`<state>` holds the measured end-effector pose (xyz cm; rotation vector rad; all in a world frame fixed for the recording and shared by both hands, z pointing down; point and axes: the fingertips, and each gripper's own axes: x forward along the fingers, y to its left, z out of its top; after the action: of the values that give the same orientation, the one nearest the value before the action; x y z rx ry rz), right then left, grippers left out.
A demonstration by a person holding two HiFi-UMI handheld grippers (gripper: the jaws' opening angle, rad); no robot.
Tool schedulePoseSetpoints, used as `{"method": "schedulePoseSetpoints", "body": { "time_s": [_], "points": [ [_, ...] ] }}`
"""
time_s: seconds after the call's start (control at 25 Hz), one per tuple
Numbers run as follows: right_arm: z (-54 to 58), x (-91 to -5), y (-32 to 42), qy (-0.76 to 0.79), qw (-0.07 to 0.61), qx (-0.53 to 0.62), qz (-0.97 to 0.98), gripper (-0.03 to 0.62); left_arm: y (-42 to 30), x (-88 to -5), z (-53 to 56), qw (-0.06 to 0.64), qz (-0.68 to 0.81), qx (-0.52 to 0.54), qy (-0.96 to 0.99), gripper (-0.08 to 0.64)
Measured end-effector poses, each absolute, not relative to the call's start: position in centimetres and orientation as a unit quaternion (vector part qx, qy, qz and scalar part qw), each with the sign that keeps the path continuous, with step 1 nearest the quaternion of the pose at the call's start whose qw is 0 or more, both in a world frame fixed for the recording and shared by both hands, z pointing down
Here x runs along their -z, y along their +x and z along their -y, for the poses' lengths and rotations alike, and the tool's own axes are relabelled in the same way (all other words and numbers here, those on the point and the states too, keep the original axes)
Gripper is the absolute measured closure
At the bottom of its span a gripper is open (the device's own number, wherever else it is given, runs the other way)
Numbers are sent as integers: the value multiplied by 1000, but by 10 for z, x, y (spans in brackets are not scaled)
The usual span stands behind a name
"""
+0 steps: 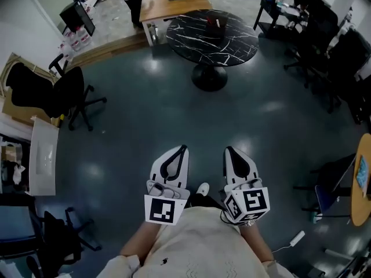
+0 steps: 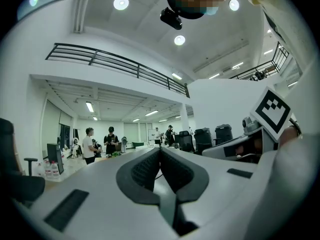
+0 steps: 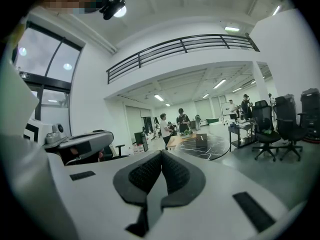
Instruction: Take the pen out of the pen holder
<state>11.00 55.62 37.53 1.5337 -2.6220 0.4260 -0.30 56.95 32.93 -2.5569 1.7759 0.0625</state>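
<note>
A wide dark floor [image 1: 174, 109] lies between the person and the round black surface [image 1: 237, 48], which is set well apart at twelve o'clock. The left gripper [image 2: 160, 150] and right gripper [image 3: 161, 154] are held side by side at six o'clock, each pressed fully together with nothing between the jaws. A small dark box, judged to be the pen holder [image 1: 215, 23], is stood on that surface; the pen cannot be made out. The holder could be tipped or dragged if the pen is pulled at a slant.

I read this as an open-plan office: swivel chair [image 1: 68, 94], wooden desk [image 1: 174, 7], monitor [image 1: 76, 17], marble table [image 1: 235, 42], mezzanine railing [image 3: 180, 46] overhead.
</note>
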Motion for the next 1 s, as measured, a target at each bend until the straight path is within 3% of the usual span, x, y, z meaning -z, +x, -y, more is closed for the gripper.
{"method": "schedulePoseSetpoints", "body": {
  "time_s": [0.16,0.32,0.48,0.68,1.0],
  "points": [
    [-526,-382,109,498,41,-145,854,575,2,-339,-543,64,-548,55,-832,548],
    [-496,-395,102,494,51,-149,855,575,-1,-350,-501,4,-567,-12,-824,548],
    [-452,-404,98,505,64,-150,848,575,-4,-357,-449,-5,-557,-26,-830,548],
    [-377,-401,86,524,72,-145,836,575,-9,-362,-373,72,-489,71,-867,548],
    [-279,-387,50,557,58,-133,818,575,-47,-352,-272,68,-462,49,-883,548]
  ]
}}
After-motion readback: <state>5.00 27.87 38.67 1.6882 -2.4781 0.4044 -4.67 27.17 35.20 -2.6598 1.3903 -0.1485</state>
